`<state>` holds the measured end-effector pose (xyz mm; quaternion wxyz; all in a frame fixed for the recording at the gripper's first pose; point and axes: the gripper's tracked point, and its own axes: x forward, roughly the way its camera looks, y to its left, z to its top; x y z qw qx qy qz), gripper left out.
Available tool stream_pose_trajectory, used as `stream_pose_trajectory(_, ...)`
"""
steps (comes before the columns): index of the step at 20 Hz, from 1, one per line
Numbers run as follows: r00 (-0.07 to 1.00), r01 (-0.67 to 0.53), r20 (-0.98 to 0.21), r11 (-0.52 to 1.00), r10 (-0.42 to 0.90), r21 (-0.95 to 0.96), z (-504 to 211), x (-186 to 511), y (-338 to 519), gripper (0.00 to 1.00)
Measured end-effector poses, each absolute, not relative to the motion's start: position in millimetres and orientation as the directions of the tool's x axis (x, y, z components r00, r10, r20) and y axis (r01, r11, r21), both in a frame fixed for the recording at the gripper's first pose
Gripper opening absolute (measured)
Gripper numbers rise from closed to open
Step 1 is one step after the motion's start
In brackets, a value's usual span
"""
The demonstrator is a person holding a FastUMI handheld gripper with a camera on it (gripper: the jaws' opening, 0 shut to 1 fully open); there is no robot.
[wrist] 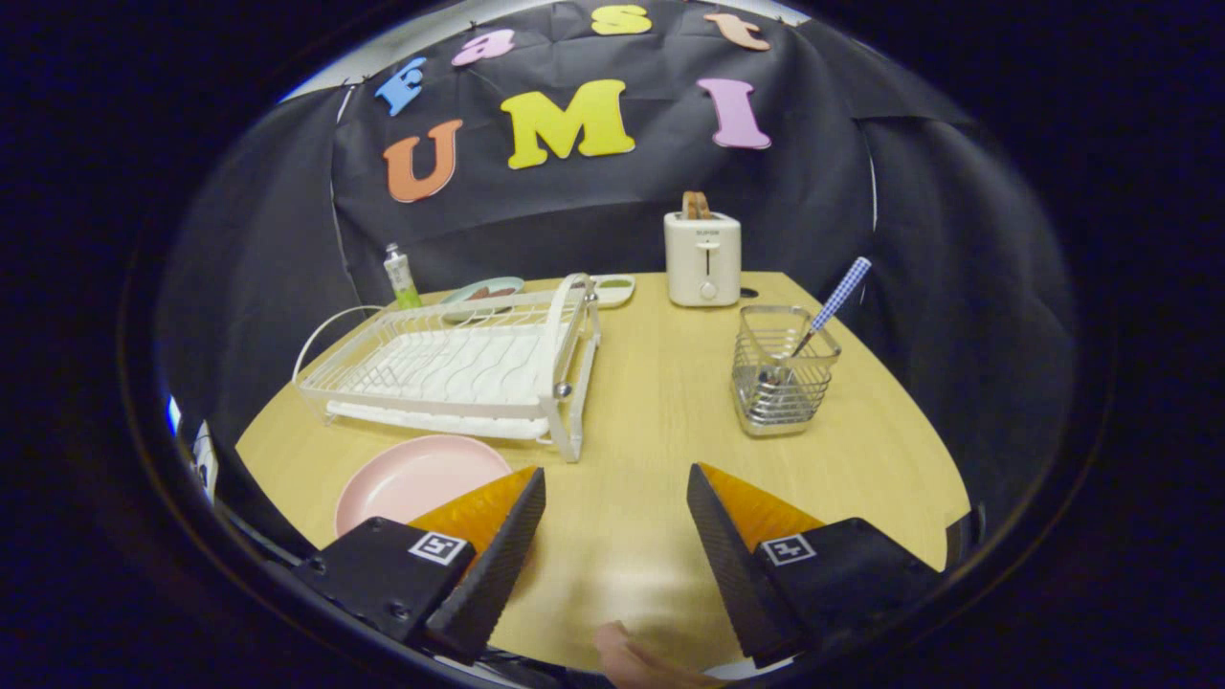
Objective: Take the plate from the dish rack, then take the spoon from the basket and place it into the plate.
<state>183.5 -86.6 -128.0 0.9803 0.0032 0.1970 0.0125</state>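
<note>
1. A pink plate (412, 478) lies flat on the wooden tabletop (651, 421), just in front of the dish rack and partly behind the left finger's tip.
2. The spoon (828, 311) stands in a wire basket (780, 373). Its long axis leans, the blue-and-white checked handle pointing up and to the right, away from the rack. The bowl end points down inside the basket, behind the wires.
3. The basket sits on the tabletop beyond the right finger, well apart from the plate.
4. A white dish rack (459, 368) stands to the left of the basket, beyond the left finger, with no dishes in its tray.
5. The gripper (615, 507) hovers over the near part of the tabletop. Its 2 fingers (493, 565) are spread wide apart and grasp nothing; bare wood shows between them.
6. A white toaster (703, 258) with bread in its slot stands at the far edge of the tabletop.
7. Behind the rack are a green tube (402, 277) standing upright, a pale green plate (483, 292) and a small white dish (612, 287).
8. Part of a hand (636, 660) shows below the fingers.
</note>
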Motion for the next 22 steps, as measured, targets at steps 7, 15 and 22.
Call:
stream_pose_trajectory(7,0.974,0.042,-0.225,0.996,-0.023,0.078,-90,209,-181,0.98)
stream_pose_trajectory(15,0.995,0.090,-0.055,0.992,-0.085,0.092,-40,278,-248,0.99)
stream_pose_trajectory(22,0.988,0.130,-0.090,0.989,-0.124,0.064,-44,336,-254,0.83)
